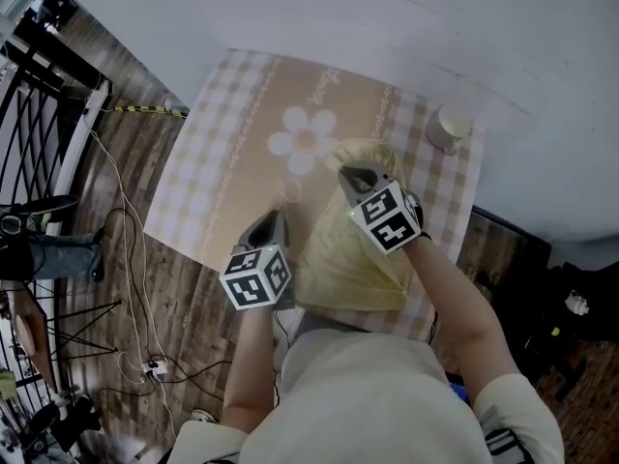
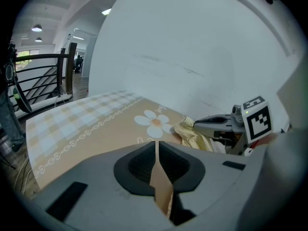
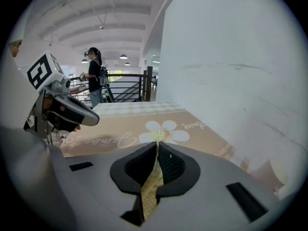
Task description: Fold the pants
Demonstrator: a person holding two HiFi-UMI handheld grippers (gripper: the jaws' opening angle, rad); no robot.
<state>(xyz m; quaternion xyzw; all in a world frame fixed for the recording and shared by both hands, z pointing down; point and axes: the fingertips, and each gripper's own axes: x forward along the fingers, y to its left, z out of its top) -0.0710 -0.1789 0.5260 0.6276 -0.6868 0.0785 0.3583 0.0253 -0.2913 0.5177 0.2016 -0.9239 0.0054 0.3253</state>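
The yellow checked pants lie on the right part of a tan tablecloth with a white flower print. My right gripper is shut on their far end, and yellow cloth fills the gap between its jaws; that end is raised off the table. My left gripper sits just left of the pants. It is shut on a thin tan fold of cloth, the tablecloth's colour; I cannot tell whether it is pants or tablecloth.
A beige round cup stands at the table's far right corner. A white wall runs right behind the table. A black railing and cables on the wooden floor are to the left. A person stands by the railing.
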